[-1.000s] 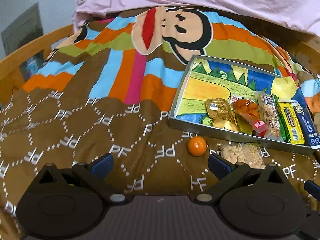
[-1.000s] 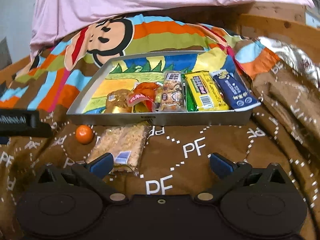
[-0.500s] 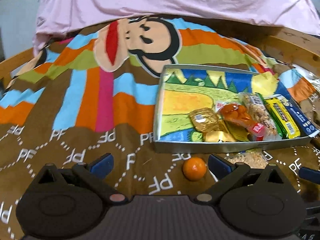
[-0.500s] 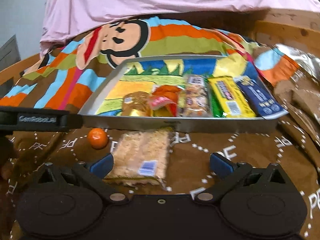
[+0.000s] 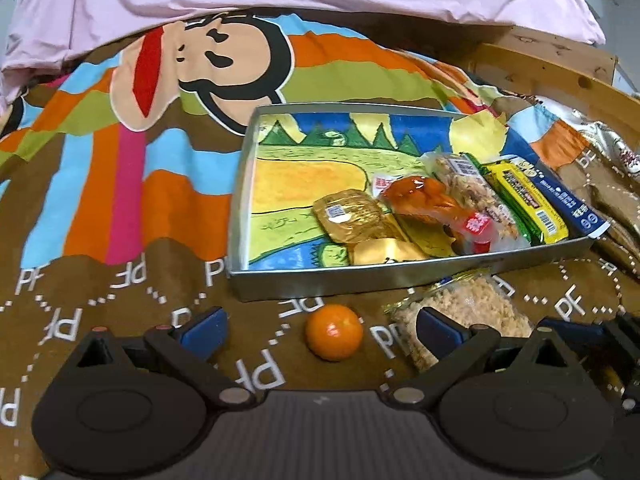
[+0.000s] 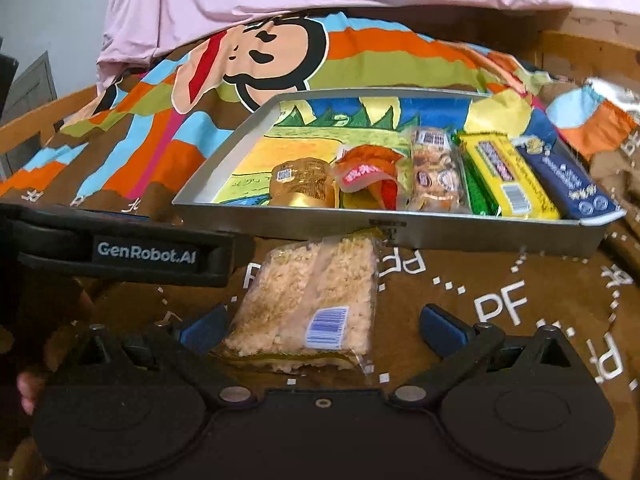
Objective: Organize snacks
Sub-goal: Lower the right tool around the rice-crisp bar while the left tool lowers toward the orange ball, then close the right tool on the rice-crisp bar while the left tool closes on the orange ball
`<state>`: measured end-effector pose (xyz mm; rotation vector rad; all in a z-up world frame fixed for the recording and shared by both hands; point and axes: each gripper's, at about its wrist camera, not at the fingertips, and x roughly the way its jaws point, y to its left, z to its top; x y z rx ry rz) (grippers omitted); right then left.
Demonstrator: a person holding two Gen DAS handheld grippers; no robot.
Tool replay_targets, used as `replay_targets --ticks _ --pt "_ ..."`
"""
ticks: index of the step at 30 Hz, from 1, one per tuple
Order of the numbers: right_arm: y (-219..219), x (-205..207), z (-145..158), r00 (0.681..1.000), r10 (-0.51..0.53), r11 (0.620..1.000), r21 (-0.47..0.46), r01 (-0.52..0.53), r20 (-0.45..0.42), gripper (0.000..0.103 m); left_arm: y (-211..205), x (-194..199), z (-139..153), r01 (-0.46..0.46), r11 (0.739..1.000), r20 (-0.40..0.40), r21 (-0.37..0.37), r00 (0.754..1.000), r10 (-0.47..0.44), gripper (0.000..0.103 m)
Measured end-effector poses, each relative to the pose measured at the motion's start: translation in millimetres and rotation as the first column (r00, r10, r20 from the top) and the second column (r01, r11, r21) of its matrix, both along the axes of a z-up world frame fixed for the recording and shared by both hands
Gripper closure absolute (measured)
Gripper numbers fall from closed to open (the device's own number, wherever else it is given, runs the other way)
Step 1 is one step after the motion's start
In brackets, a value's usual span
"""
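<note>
The right tool point(image 6: 320, 326) is spread around the rice-crisp pack point(image 6: 308, 300), ready to pinch it. The left tool point(image 5: 320, 330), also spread, frames the orange point(image 5: 334, 332) at 12 o'clock. Beyond both lies the tray point(image 5: 400, 276) on the bed, snacks lined up from 1 to 2 o'clock

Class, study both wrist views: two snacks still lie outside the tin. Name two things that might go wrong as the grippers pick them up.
1. The orange is round and sits on soft blanket, so the open left gripper may nudge it and it may roll away.
2. The rice cracker pack looks crumbly; the open right gripper closing hard might crush it. It also lies close to the tin, so lifting may bump that wall.
</note>
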<state>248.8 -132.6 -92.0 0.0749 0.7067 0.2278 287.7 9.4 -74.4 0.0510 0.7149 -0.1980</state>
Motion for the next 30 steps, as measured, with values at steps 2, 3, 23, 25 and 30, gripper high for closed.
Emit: replay_targets --ticks 2,3,23,25,30 --pt "-1.2 0.6 -0.6 1.000 0.005 1.000 0.023 -0.004 -0.010 0.001 -0.1 3.0 -1.1 0.011 1.000 0.001 -0.021 1.000 -0.011 0.001" --pt "-1.6 0.6 -0.8 1.000 0.010 0.999 0.033 -0.009 -0.009 0.001 -0.2 4.9 -1.8 0.017 0.999 -0.001 -0.030 1.000 -0.017 0.005" --pt "13.6 -6.1 -4.6 0.994 0.090 0.994 -0.074 -0.086 0.059 0.019 1.3 7.6 -20.1 -0.032 0.999 -0.037 -0.037 0.999 0.031 0.063" --pt "10.5 -5.7 -3.1 0.995 0.079 0.995 -0.070 -0.075 0.063 0.025 4.3 4.9 -18.9 -0.049 0.997 -0.034 -0.057 0.998 0.047 0.067" --pt "8.0 -9.4 1.3 0.993 0.095 0.991 -0.097 -0.088 0.073 0.030 1.2 -3.9 -13.4 -0.075 0.997 -0.048 -0.036 0.996 0.074 0.067"
